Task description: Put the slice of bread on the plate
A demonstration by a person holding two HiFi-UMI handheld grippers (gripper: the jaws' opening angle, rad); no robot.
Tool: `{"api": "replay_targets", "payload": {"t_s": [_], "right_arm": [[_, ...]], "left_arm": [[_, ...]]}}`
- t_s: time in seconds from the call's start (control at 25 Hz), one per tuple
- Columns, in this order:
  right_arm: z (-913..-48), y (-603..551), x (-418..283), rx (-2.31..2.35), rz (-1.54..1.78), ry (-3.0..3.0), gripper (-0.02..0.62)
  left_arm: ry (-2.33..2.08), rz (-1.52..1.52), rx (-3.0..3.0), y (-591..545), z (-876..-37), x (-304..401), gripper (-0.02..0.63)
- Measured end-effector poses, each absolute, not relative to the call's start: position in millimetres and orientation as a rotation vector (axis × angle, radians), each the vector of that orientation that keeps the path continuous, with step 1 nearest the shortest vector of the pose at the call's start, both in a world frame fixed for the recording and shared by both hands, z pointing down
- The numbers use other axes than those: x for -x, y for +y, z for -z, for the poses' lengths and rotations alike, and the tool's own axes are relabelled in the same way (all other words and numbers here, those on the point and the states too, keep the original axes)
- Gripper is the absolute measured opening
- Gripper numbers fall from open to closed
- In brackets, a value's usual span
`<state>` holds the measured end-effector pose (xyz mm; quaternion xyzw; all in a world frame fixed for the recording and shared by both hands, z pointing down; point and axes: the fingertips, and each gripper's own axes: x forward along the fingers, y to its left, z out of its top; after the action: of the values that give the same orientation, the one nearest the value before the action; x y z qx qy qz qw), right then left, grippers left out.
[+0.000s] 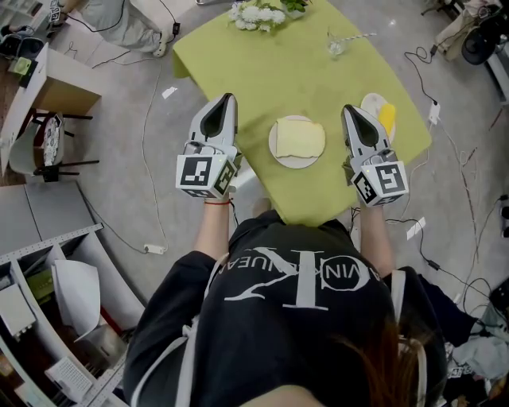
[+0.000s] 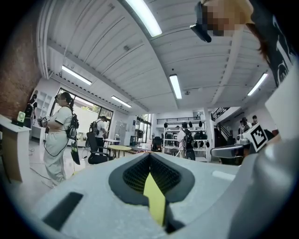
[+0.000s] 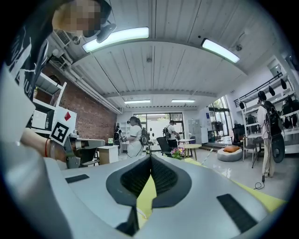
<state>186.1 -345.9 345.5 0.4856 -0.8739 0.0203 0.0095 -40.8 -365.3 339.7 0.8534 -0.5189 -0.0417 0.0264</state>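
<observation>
A pale slice of bread [image 1: 300, 139] lies on a round white plate [image 1: 273, 149] near the front edge of the green table [image 1: 262, 71]. My left gripper [image 1: 230, 98] hangs to the left of the plate, over the table's edge, its jaws closed together with nothing between them. The right gripper [image 1: 348, 110] is held to the right of the plate, also shut and empty. In the left gripper view the left gripper [image 2: 149, 154] points level across the room, and so does the right gripper [image 3: 150, 156] in its own view. Neither touches the bread.
On the table stand a glass [image 1: 335, 45] and white flowers [image 1: 258, 14] at the far side. A small dish with something yellow [image 1: 382, 114] sits just beyond the right gripper. Cables [image 1: 151, 159] trail over the floor, and a chair [image 1: 48, 143] stands at the left.
</observation>
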Motion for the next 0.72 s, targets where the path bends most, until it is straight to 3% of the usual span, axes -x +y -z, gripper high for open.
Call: {"api": "replay_targets", "payload": {"t_s": [0.72], "right_arm": [[-324,-344,-193,-1.539,0.003,-2.777,0.002]], "left_arm": [[-1.711,0.179,-2.619,-361,-319,56,0.006]]}}
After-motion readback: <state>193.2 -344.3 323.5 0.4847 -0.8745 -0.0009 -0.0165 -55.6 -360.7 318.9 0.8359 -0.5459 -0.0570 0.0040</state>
